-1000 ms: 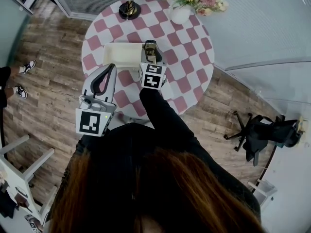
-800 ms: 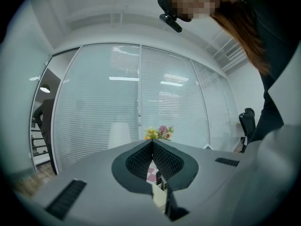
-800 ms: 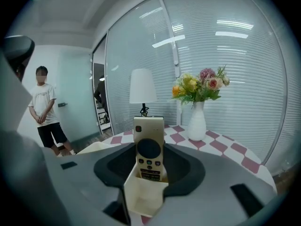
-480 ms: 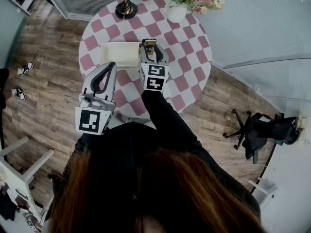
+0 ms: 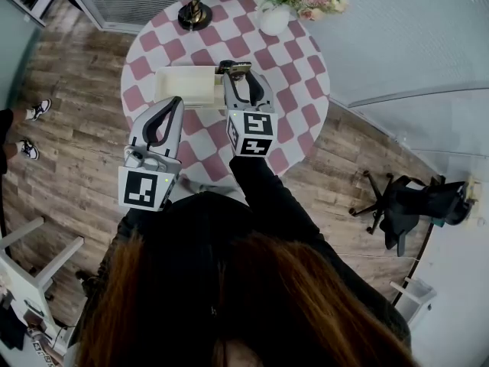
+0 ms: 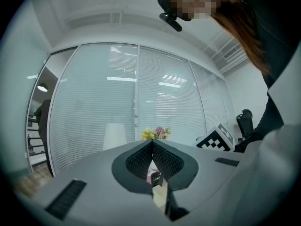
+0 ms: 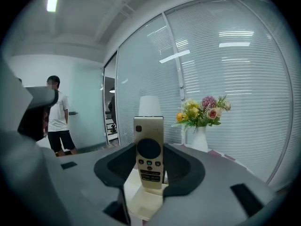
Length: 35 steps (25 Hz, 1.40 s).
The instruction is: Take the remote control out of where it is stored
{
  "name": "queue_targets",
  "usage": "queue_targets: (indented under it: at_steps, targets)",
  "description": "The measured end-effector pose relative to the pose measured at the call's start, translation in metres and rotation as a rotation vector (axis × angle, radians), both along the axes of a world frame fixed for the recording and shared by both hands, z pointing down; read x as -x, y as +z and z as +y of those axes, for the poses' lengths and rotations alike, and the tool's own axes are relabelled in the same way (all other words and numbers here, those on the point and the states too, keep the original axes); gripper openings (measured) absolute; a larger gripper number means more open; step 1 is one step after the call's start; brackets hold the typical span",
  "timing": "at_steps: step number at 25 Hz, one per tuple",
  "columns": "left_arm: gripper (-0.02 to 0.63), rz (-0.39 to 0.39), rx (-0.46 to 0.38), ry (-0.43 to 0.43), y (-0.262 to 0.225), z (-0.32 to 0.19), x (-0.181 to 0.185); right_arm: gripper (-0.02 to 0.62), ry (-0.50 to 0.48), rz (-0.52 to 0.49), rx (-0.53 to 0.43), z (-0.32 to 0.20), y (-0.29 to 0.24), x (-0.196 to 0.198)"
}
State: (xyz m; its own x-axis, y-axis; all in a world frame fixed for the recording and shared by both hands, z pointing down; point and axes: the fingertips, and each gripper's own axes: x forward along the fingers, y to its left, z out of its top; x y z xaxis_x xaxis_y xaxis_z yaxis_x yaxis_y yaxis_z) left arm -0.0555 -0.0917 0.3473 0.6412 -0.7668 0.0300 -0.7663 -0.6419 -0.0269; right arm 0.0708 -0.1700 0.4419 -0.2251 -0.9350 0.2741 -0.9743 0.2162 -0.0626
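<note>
The remote control (image 7: 149, 154) stands upright, buttons toward the camera, pinched by its sides between the jaws of the right hand-held gripper (image 7: 149, 171). Beneath that gripper's tips lies the cream storage box (image 5: 182, 87) on the checked table (image 5: 299, 58). Beyond the gripper stand a lamp (image 7: 149, 105) and a vase of flowers (image 7: 199, 126). To its left, the left hand-held gripper (image 6: 152, 145) has its jaws pressed together on nothing.

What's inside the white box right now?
The white box shows only a pale bare floor. Its right end is covered by the right gripper gripping the remote control, so that part can't be checked.
</note>
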Motion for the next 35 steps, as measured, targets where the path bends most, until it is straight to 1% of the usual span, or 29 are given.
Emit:
queue_targets:
  at_steps: [3, 6, 11, 15, 23, 29, 32, 35]
  targets:
    - [0.009, 0.001, 0.002, 0.004, 0.0, -0.001, -0.001, 0.187, -0.009, -0.008, -0.008, 0.009, -0.008, -0.003]
    - [0.009, -0.017, 0.022, 0.007, 0.004, -0.001, -0.002, 0.187, -0.012, -0.01, -0.016, 0.016, -0.015, -0.008]
    - [0.009, 0.004, 0.002, 0.015, 0.0, -0.001, -0.006, 0.187, -0.024, -0.005, -0.027, 0.032, -0.028, -0.015]
    - [0.009, 0.015, -0.004, 0.027, -0.002, -0.001, -0.009, 0.187, -0.04, 0.024, -0.036, 0.046, -0.034, -0.02]
    - [0.009, 0.013, -0.003, 0.039, 0.0, -0.002, -0.015, 0.187, -0.032, 0.024, -0.037, 0.068, -0.044, -0.038]
    - [0.009, 0.012, -0.002, 0.05, -0.001, -0.003, -0.021, 0.187, -0.03, 0.031, -0.039, 0.079, -0.049, -0.044]
    - [0.009, 0.008, -0.001, 0.053, -0.001, -0.003, -0.022, 0.187, -0.029, 0.045, -0.023, 0.084, -0.045, -0.05]
    - [0.009, -0.013, 0.025, 0.046, 0.002, -0.003, -0.02, 0.187, -0.026, 0.09, 0.045, 0.095, -0.025, -0.067]
